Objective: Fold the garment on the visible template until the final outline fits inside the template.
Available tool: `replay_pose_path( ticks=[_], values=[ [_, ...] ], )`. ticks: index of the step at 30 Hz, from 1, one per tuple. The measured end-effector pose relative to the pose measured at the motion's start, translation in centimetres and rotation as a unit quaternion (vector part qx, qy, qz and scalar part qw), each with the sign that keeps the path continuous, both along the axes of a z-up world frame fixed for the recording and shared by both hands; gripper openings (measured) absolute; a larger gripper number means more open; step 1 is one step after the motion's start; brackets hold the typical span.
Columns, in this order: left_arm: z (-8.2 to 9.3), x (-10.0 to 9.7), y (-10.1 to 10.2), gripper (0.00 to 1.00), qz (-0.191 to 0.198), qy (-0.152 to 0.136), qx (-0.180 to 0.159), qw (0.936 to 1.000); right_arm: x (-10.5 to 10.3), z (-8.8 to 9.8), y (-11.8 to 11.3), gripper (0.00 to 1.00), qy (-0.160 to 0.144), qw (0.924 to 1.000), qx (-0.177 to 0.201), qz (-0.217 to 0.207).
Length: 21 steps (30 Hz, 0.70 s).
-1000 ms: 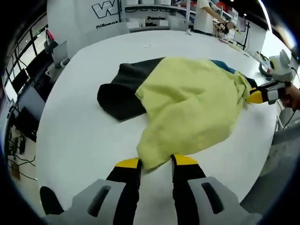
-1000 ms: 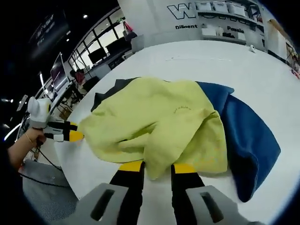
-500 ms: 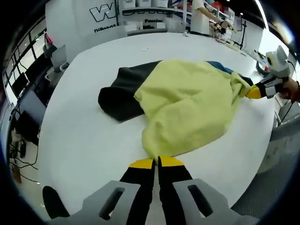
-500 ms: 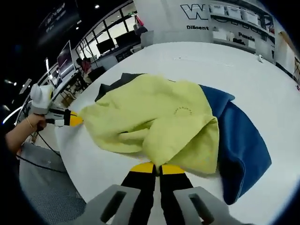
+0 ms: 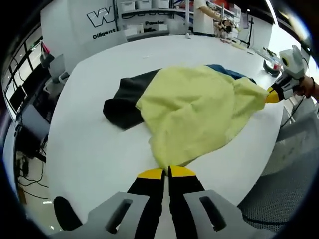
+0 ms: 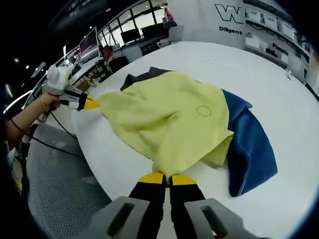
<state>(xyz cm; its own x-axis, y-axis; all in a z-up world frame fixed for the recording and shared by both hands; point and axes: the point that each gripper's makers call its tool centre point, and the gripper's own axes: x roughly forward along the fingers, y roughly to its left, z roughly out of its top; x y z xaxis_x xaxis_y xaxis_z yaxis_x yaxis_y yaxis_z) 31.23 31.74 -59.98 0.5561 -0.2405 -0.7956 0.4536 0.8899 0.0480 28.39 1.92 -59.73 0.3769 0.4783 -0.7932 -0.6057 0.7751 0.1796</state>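
Observation:
A yellow garment (image 5: 199, 107) lies spread on the white table (image 5: 89, 149), partly over a black garment (image 5: 122, 99) and a blue garment (image 5: 224, 69). My left gripper (image 5: 165, 173) is shut on the yellow garment's near corner. In the left gripper view my right gripper (image 5: 273, 95) pinches the far corner at the table's right edge. In the right gripper view the yellow garment (image 6: 169, 117) hangs stretched from my right gripper (image 6: 167, 178), which is shut on its edge. The blue garment (image 6: 254, 144) lies to its right and the black garment (image 6: 139, 77) behind. My left gripper (image 6: 89, 103) holds the left corner.
The table edge (image 6: 99, 164) runs close to both grippers, with grated floor (image 6: 55, 189) below. A person (image 5: 204, 15) stands by shelves at the back. Chairs and monitors (image 6: 99, 47) line the far side. The table's far half (image 6: 279, 89) is bare.
Both grippers went from open to shut on the yellow garment's corners. The garment is now pulled taut between them and drawn towards the table edge.

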Motion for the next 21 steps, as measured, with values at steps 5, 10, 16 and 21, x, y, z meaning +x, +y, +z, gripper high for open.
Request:
replay_pose_path(
  ticks=[5,10,16,21],
  values=[
    [0.3,-1.7,-0.3,0.04,-0.021,0.002,0.016,0.9997,-1.8,0.6,-0.6,0.00,-0.001,0.9991,-0.020,0.038],
    [-0.1,-4.1,-0.3,0.04,-0.055,0.017,0.044,0.9973,-4.0,0.3,-1.1,0.00,0.006,0.9963,-0.043,0.074],
    [-0.1,-6.7,-0.8,0.04,-0.106,0.038,0.067,0.9914,-6.4,0.1,-1.6,0.00,0.021,0.9941,-0.052,0.093],
    [-0.2,-8.3,-1.3,0.04,-0.130,0.056,0.070,0.9874,-7.8,-0.4,-2.5,0.00,0.038,0.9924,-0.066,0.096]
  ],
)
